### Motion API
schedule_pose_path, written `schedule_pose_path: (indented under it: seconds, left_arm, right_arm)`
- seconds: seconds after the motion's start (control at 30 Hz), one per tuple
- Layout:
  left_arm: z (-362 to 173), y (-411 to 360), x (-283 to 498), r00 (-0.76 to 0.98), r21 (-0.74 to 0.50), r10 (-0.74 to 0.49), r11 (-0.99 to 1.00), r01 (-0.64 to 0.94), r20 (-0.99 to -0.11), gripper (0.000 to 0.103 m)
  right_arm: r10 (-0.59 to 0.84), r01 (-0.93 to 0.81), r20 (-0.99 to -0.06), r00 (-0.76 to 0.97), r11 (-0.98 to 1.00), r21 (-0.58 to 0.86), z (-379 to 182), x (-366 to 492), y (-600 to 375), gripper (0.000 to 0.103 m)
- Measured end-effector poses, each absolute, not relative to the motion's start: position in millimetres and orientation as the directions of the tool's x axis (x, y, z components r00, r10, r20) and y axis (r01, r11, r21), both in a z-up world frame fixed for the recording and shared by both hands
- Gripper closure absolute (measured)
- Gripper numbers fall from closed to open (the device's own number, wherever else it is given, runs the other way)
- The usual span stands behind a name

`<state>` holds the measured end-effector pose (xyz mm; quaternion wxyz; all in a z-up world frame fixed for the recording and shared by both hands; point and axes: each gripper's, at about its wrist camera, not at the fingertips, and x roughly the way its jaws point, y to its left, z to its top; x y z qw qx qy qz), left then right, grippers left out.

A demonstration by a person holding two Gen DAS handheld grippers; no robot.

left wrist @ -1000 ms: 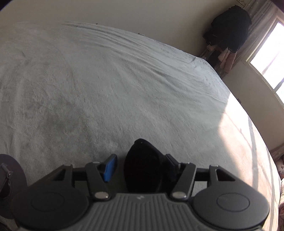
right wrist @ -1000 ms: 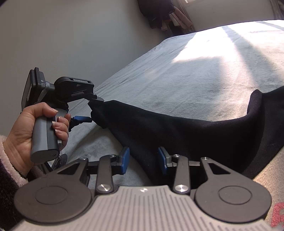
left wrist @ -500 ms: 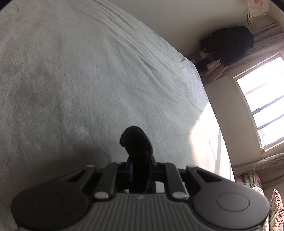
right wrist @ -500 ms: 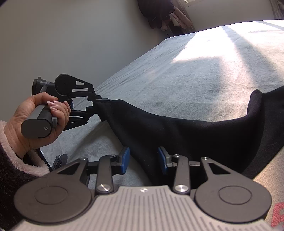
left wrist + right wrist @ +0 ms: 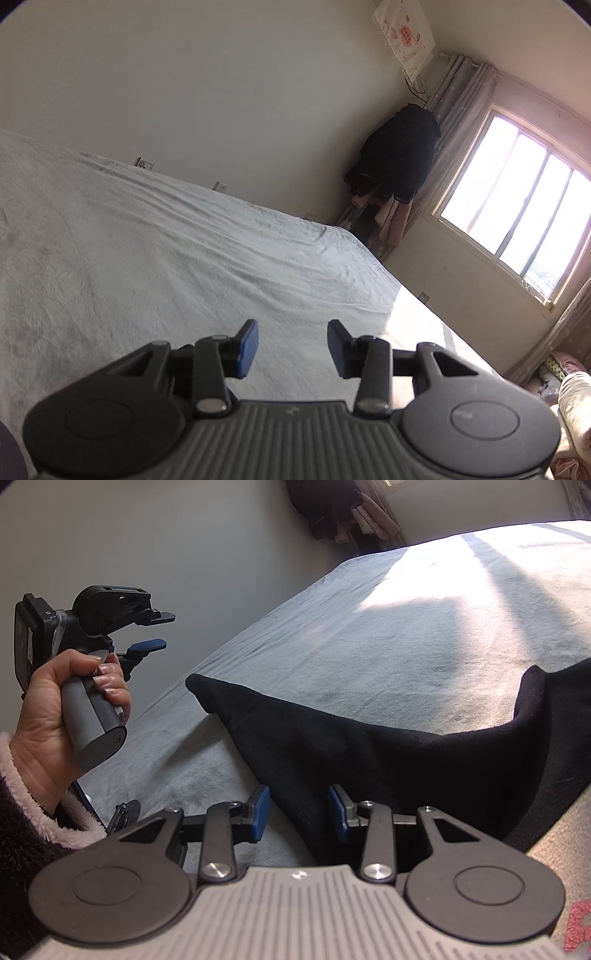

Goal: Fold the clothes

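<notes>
A: How far along was the folding?

B: Early, I judged; the black garment [image 5: 388,746] lay spread on the bed [image 5: 369,635], one corner pointing left; no neat fold showed.

A: And the grippers?

B: Left gripper [image 5: 291,347] wide, empty, raised; right gripper [image 5: 298,814] wide, straddling the garment's near edge.

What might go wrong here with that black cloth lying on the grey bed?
1. The left gripper is open and raised clear of the black fabric garment, whose pointed corner lies loose on the grey bedspread; it may wrinkle.
2. The right gripper is open with cloth between its fingers; closing could pinch several layers, giving a crooked fold.
</notes>
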<state>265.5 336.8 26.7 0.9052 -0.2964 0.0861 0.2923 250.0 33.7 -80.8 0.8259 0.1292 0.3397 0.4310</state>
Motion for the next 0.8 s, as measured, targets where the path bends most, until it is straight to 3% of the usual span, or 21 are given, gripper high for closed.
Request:
schedule_pose_path:
  seconds: [0.17, 0.47, 0.7, 0.8]
  left_arm:
    - [13, 323, 268, 0.791, -0.435, 0.442, 0.667, -0.605, -0.424, 0.038]
    - [-50, 297, 266, 0.770, -0.352, 0.351, 0.736, -0.579, -0.532, 0.037]
    - [-69, 332, 272, 0.811, -0.491, 0.302, 0.672, -0.554, -0.501, 0.043]
    - [-75, 341, 272, 0.827, -0.539, 0.274, 0.650, -0.536, -0.491, 0.060]
  right_arm:
    - [0.800, -0.624, -0.449, 0.397, 0.594, 0.507, -81, 250, 34, 0.063]
    - [0.801, -0.624, -0.448, 0.397, 0.594, 0.508, -81, 251, 33, 0.063]
    - [0.751, -0.620, -0.473, 0.460, 0.653, 0.435, -70, 246, 33, 0.063]
    - [0.714, -0.602, -0.472, 0.517, 0.695, 0.393, -53, 239, 24, 0.063]
